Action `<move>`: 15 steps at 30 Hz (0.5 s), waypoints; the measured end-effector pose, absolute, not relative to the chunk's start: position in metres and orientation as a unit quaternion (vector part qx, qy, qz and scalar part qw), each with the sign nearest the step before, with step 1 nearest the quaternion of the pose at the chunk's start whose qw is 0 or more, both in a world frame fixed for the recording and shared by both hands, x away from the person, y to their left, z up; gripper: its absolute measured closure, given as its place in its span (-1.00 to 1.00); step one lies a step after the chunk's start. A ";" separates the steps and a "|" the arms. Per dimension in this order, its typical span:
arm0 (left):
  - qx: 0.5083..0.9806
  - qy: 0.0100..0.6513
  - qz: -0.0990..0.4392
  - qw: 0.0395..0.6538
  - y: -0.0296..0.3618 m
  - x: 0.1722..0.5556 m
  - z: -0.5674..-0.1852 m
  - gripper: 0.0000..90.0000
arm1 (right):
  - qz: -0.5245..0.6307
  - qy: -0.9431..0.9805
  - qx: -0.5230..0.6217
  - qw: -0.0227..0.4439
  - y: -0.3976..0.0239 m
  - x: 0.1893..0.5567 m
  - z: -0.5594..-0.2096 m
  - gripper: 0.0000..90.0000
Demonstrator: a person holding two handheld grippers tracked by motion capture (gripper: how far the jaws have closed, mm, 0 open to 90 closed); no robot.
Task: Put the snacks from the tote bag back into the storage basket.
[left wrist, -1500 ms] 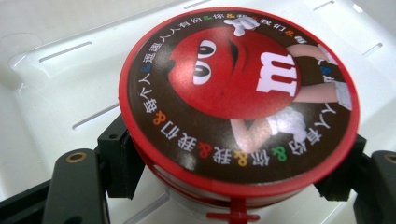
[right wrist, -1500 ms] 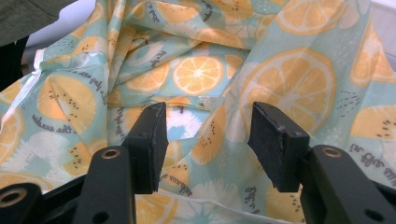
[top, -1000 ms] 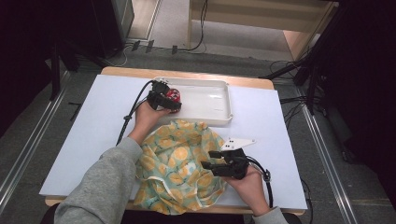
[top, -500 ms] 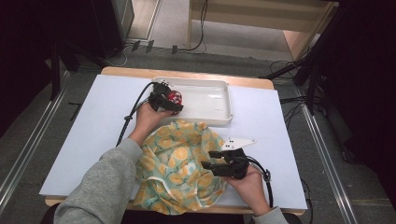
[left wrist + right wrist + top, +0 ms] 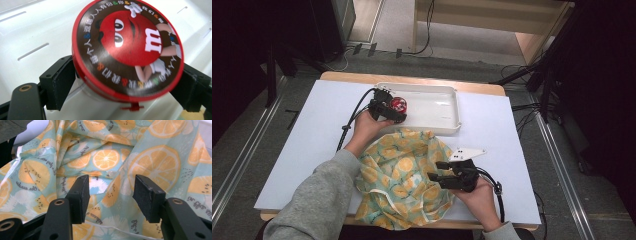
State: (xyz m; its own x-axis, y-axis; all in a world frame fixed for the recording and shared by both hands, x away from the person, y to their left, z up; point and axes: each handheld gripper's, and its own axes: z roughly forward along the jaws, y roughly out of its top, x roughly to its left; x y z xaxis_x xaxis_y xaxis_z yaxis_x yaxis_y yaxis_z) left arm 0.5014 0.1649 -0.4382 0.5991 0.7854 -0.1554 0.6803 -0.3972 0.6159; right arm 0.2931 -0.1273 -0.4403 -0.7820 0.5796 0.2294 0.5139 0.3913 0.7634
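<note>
A small clear tub with a red and brown M&M's lid rests in the left end of the white tray. My left gripper reaches into the tray. Its jaws have just been opening and now stand wide with the tub between them, the pads beside it. My right gripper hovers open over a crumpled cloth printed with orange slices. Nothing is between its pads.
The tray lies at the back middle of the white table top, and the cloth is heaped at the front middle. Black cables trail from both grippers. Floor rails and dark stands flank the table.
</note>
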 end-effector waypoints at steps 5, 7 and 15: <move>0.831 0.441 0.078 0.330 0.170 0.498 -0.436 -0.64 | 0.442 0.834 0.327 0.038 -0.127 0.293 -0.440 0.08; 0.831 0.440 0.080 0.330 0.171 0.496 -0.434 -0.64 | 0.442 0.834 0.327 0.038 -0.127 0.293 -0.440 0.08; 0.833 0.431 0.088 0.336 0.177 0.486 -0.423 -0.62 | 0.442 0.834 0.329 0.038 -0.128 0.293 -0.440 0.08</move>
